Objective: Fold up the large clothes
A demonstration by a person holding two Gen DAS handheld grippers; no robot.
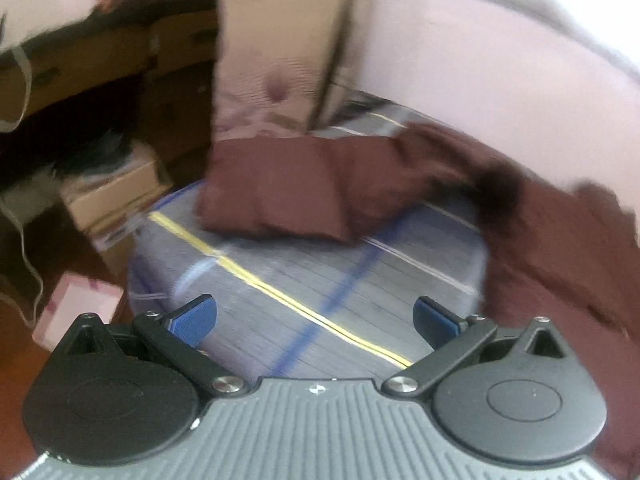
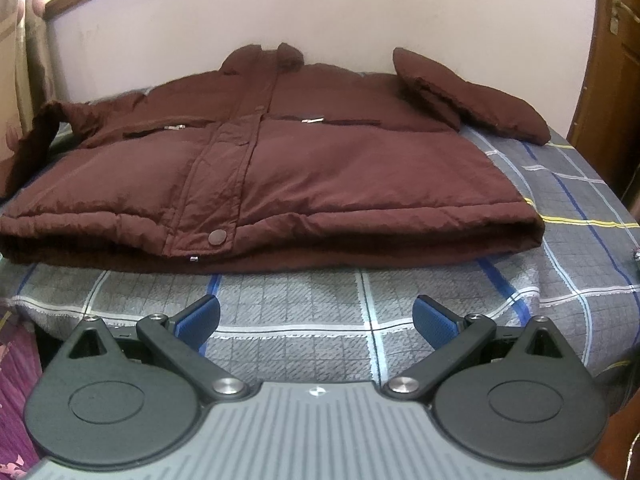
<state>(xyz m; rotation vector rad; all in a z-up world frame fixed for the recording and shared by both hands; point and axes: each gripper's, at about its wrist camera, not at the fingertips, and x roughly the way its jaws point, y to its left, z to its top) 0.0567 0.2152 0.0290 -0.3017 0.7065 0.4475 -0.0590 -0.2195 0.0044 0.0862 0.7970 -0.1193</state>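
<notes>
A dark maroon puffer jacket (image 2: pixel 280 176) lies front up on a bed with a grey checked sheet (image 2: pixel 304 320), collar toward the wall. Its right sleeve (image 2: pixel 468 96) lies spread out to the side; its left sleeve (image 2: pixel 36 140) hangs off the bed's left edge. My right gripper (image 2: pixel 316 322) is open and empty, just in front of the jacket's hem. In the blurred left wrist view the same jacket (image 1: pixel 560 248) shows at the right, with one sleeve (image 1: pixel 276 184) lying across the sheet (image 1: pixel 320 280). My left gripper (image 1: pixel 316 320) is open and empty above the sheet's corner.
A pale wall (image 2: pixel 320 12) runs behind the bed. A wooden door (image 2: pixel 616 80) stands at the right. In the left wrist view, cardboard boxes (image 1: pixel 120 196) and a pink box (image 1: pixel 76 308) sit on the floor left of the bed, and a curtain (image 1: pixel 280 48) hangs behind.
</notes>
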